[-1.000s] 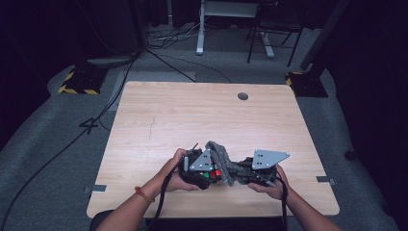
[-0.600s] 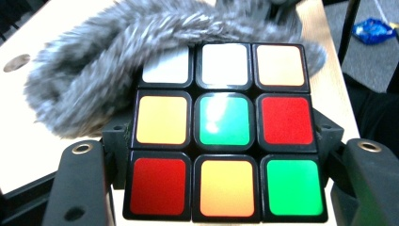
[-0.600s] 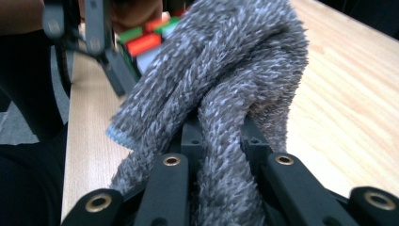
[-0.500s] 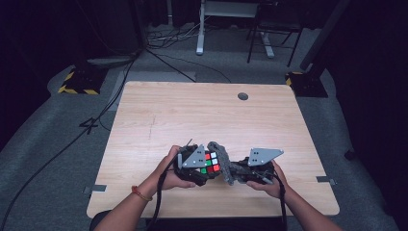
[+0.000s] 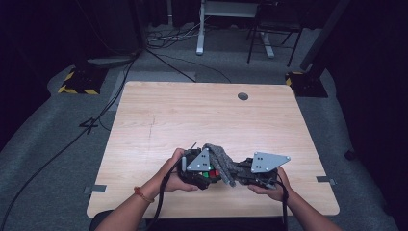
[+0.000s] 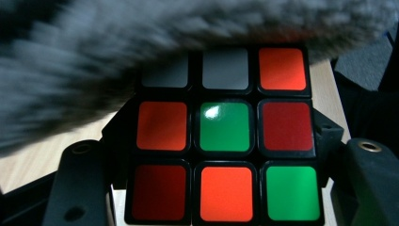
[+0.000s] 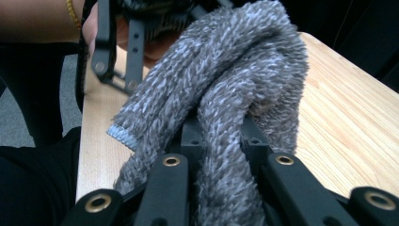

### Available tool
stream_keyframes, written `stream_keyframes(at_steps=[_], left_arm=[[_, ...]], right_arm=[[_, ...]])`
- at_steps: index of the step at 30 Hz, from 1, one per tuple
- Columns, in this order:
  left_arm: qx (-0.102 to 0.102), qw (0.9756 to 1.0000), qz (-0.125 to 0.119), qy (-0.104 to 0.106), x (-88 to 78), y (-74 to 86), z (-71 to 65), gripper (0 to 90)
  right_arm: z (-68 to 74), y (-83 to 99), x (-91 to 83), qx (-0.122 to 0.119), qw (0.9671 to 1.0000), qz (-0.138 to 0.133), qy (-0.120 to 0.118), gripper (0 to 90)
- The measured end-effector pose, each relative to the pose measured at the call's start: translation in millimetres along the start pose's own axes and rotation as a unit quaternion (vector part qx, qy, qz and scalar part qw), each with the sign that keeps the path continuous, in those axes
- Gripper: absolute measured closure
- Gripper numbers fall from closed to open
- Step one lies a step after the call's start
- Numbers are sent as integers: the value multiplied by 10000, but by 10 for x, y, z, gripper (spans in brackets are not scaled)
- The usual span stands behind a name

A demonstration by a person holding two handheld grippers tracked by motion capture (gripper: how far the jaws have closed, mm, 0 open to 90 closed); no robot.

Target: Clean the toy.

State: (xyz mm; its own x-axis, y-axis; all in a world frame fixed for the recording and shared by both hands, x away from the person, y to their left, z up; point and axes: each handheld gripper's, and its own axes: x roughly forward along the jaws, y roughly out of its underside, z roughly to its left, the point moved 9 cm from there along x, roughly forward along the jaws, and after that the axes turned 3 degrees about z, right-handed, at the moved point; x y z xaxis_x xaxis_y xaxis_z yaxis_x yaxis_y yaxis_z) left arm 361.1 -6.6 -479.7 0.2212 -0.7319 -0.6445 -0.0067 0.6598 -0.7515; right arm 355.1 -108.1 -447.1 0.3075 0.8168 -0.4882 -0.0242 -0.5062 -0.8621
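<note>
A colour-tiled puzzle cube (image 6: 226, 136), with red, orange, green and white tiles, sits between the black jaws of my left gripper (image 6: 226, 188), which is shut on it. A fuzzy grey cloth (image 7: 235, 84) is bunched in my right gripper (image 7: 221, 155), which is shut on it. The cloth (image 6: 117, 56) lies over the cube's top row and is blurred. In the high view both grippers meet near the table's front edge: left gripper (image 5: 199, 169), cube (image 5: 208, 174), cloth (image 5: 222, 161), right gripper (image 5: 243, 175).
The wooden table (image 5: 192, 115) has a round cable hole (image 5: 243, 96) at the back. A hand with a bracelet holds the left gripper (image 7: 117, 47) just beyond the cloth. Cables and stand legs (image 5: 199, 45) lie on the grey floor behind.
The left gripper has tilted slightly with the cube. The cloth has slid across the cube and now covers more of its coloured face. Both hands stay in about the same place.
</note>
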Motion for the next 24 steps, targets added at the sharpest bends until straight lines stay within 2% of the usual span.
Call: stream_keyframes(at_steps=[4, 8, 14, 16, 21, 24], left_arm=[[49, 10000, -22, 12, -6, -24, -20, 332], [-64, 9996, -290, 1, -115, -83, 12, 332], [-145, 9985, -522, -105, -243, -114, 75, 332], [-154, 9983, -536, -191, -271, -112, 103, 332], [-232, 9979, -560, -237, -295, -82, 161, 332], [-190, 9985, -387, -349, -259, -27, 197, 332]], right_arm=[[-51, 29, 12, 93, 9999, 38, 32, 771], [-120, 116, 54, 260, 9995, 188, 63, 773], [-135, 235, 139, 297, 9984, 473, 11, 773], [-121, 254, 157, 293, 9982, 521, -42, 772], [-79, 256, 175, 261, 9980, 553, -134, 772], [-51, 219, 150, 204, 9985, 472, -176, 772]])
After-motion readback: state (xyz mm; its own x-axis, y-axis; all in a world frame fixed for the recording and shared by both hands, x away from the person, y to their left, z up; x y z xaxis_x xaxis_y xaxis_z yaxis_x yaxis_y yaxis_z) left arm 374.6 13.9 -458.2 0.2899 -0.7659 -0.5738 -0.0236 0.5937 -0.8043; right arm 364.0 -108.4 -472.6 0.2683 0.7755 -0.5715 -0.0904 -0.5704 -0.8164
